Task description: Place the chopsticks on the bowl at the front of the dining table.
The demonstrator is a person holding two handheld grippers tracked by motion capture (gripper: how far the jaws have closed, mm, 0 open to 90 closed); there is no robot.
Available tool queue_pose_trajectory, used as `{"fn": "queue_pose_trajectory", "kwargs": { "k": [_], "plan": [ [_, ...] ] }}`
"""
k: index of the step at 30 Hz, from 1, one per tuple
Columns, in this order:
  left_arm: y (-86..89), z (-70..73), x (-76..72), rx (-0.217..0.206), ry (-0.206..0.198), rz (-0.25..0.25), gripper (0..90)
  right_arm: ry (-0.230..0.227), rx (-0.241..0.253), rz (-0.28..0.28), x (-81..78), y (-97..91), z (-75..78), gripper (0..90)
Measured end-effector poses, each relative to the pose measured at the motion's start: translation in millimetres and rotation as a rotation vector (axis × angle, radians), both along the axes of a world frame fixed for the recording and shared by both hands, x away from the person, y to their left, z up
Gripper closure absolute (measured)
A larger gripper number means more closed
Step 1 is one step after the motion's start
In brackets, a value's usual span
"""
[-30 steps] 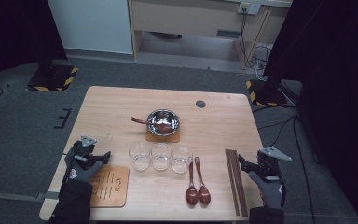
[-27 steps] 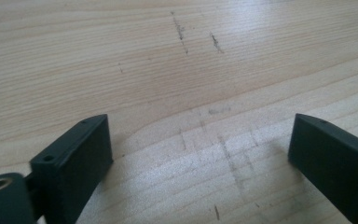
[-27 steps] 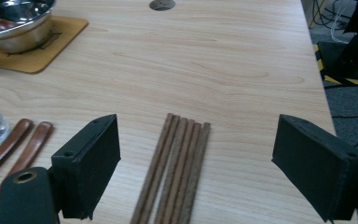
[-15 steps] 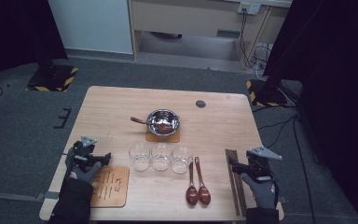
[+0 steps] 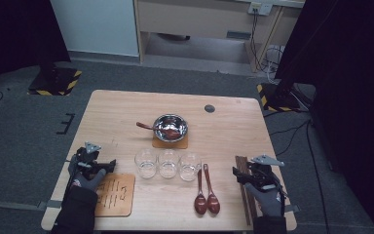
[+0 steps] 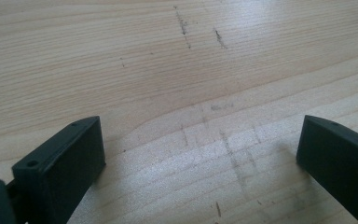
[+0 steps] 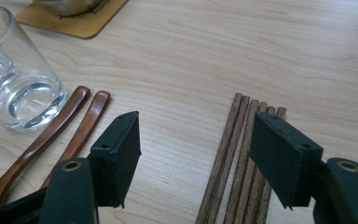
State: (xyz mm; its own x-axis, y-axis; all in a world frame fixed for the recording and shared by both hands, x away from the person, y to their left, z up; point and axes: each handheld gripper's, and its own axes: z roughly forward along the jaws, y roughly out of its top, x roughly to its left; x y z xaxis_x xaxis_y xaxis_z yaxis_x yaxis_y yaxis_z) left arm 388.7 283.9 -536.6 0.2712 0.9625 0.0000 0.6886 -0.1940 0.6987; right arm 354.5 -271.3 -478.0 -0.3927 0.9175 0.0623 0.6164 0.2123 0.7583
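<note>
Right gripper (image 7: 196,154) is over the near end of the chopsticks (image 7: 242,163), jaws partly apart and just been closing. Part of the bundle lies between the jaws, the rest runs under the right jaw. Pads not on the wood yet, nothing held.

Landmark = the row of three glass tumblers (image 5: 167,164):
- chopsticks (image 5: 246,187): well to the right of the row, lying flat near the table's (image 5: 224,122) right edge, right gripper (image 5: 247,176) on top of them
- two wooden spoons (image 5: 206,192): just right of and nearer the person than the row, side by side, well apart from the chopsticks
- steel bowl (image 5: 170,127) on a square coaster (image 5: 169,142): just behind the row, a wooden spoon resting in it
- slatted wooden board (image 5: 114,194): left of the row, towards the near edge
- left gripper (image 5: 96,166): left of the row, just beside the board, jaws fully wide over bare tabletop (image 6: 177,84), empty

Progress, my read: very early. Pickup of the chopsticks is being lined up, not made. Everything looks like an untouched layout. Left to do: finish closing, lift, then whatever placing follows. Bundle is loose, so a pinch may catch only some sticks.
</note>
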Motion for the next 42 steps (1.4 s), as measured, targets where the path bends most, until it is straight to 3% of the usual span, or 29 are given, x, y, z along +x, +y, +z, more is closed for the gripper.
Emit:
{"fn": "queue_pose_trajectory", "kwargs": {
  "k": [6, 20, 42],
  "plan": [
    [0.0, 0.0, 0.0, 0.0, 0.0, 0.0, 0.0, 0.037, -0.012, 0.0, 4.2, 3.3, -9.8, 35.1],
    [-0.4, -0.1, 0.5, 0.001, 0.001, 0.002, 0.0, 0.119, -0.008, -0.025, 8.6, 0.8, -26.8, 48.4],
    [-0.6, -0.1, 1.0, 0.001, 0.001, 0.004, 0.0, 0.169, -0.037, 0.0, 10.1, 5.5, -36.1, 50.2]
  ]
}}
